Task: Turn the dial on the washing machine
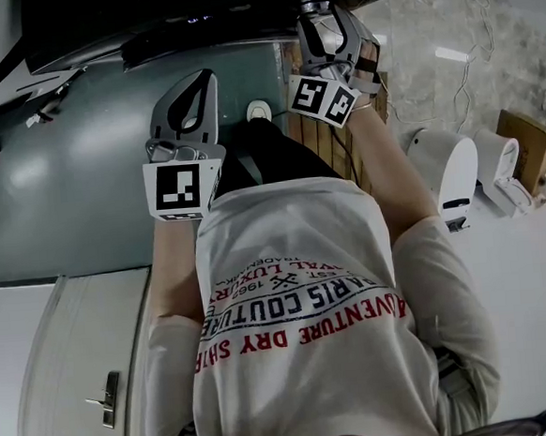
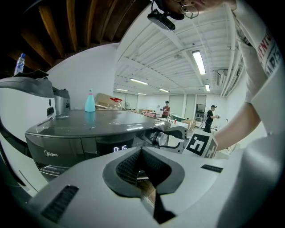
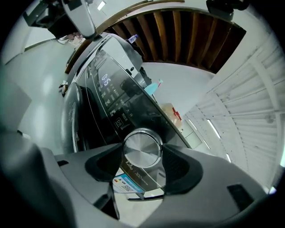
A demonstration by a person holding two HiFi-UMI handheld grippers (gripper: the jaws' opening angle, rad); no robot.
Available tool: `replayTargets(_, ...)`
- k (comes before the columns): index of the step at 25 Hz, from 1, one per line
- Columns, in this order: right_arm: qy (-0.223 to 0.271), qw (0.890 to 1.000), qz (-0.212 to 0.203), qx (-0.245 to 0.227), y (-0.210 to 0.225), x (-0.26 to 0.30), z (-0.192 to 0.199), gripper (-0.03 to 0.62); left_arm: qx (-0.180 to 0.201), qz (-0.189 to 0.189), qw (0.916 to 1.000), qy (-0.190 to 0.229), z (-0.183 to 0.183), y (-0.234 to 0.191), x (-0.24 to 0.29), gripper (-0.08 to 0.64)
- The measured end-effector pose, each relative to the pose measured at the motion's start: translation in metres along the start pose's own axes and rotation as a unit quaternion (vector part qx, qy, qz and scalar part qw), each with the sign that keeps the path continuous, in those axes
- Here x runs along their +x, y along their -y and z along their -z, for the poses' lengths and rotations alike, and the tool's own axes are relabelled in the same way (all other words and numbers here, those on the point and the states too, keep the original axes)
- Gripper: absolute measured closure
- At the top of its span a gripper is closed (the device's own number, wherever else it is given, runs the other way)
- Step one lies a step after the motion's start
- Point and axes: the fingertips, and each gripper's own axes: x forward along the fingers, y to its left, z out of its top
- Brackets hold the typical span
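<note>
The grey washing machine [image 1: 108, 159] fills the left of the head view. Its round silver dial [image 3: 142, 149] sits on the dark control panel, also seen from the side in the left gripper view [image 2: 161, 139]. My right gripper [image 3: 143, 165] is at the panel [image 1: 329, 29] with the dial between its two pads. The pads stand right beside the dial's rim and do not press on it. My left gripper [image 1: 204, 81] hovers over the machine's top, jaws together with nothing in them [image 2: 149, 191].
A lit display [image 3: 106, 79] glows on the panel. A blue bottle [image 2: 90, 101] stands on the machine's top. White appliances [image 1: 458, 174] and a cardboard box [image 1: 531, 145] stand on the floor at the right. A white door [image 1: 78, 369] lies lower left. People [image 2: 165, 109] stand far behind.
</note>
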Motion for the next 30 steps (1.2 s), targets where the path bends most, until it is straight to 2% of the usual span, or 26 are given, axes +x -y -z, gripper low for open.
replayTargets(4,-0.003,0.999,-0.006,0.031,0.0,-0.003,-0.002,0.305,0.0,-0.001,1.0,0.001,0.0,0.0,-0.002,0.545)
replayTargets(7,-0.011,0.993,-0.016,0.116,0.002,-0.004,-0.004,0.307,0.001,0.0,1.0,0.003,-0.001,0.002,-0.004,0.545)
replayTargets(8,-0.019,0.987,-0.021,0.16,0.004,-0.004,-0.004,0.307,0.0,0.0,1.0,0.003,-0.001,0.003,-0.004,0.545)
replayTargets(11,-0.041,0.958,-0.046,0.279,0.009,-0.001,-0.004,0.307,-0.001,0.003,1.0,0.003,-0.002,0.005,-0.002,0.545)
replayTargets(13,-0.04,0.946,-0.06,0.317,0.012,-0.001,-0.004,0.307,0.001,0.006,1.0,0.003,-0.003,0.008,-0.003,0.545)
replayTargets(15,-0.033,0.94,-0.068,0.332,0.013,-0.002,-0.004,0.307,0.003,0.006,1.0,0.003,-0.003,0.008,-0.004,0.545)
replayTargets(19,-0.022,0.941,-0.073,0.329,0.012,0.0,-0.005,0.307,0.002,0.004,1.0,0.003,-0.002,0.004,-0.005,0.545)
replayTargets(22,-0.013,0.95,-0.061,0.306,0.012,-0.001,-0.008,0.307,0.004,0.003,1.0,0.003,-0.002,0.001,-0.005,0.545)
replayTargets(27,0.017,0.983,-0.036,0.181,0.007,-0.01,-0.014,0.299,0.004,-0.002,1.0,0.004,-0.003,-0.002,-0.006,0.545)
replayTargets(30,0.005,0.993,-0.032,0.112,-0.001,-0.006,-0.007,0.299,0.0,-0.003,1.0,0.003,0.001,-0.002,-0.006,0.545)
